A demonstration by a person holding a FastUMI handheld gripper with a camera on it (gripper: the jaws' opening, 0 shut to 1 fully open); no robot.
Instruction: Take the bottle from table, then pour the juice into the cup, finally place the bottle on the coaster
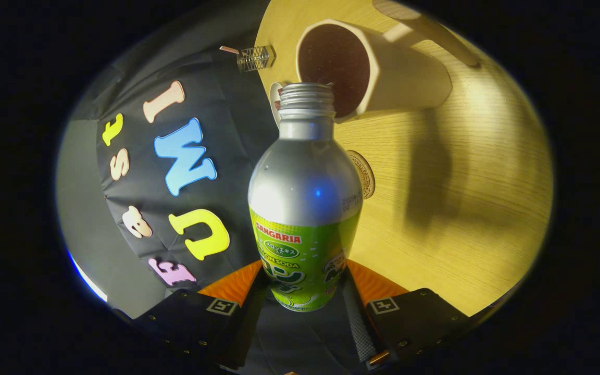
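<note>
Currently the gripper (302, 291) clamps the bottle (304, 208) by its lower body, both fingers pressing on its sides. Its uncapped threaded mouth points at the dark opening of the cup (383, 70), which stands on the wooden bench (461, 208). A round coaster (366, 174) lies on the bench, partly hidden behind the bottle.

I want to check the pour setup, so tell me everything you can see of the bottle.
The bottle looks like bare silver metal on its shoulder and neck, with a green printed label round the lower body. Its threaded mouth is uncapped. The hand-held gripper is shut on it, a finger on each side of the labelled part. It is tipped so its open mouth points at the rim of the white cup on the wooden table.
</note>
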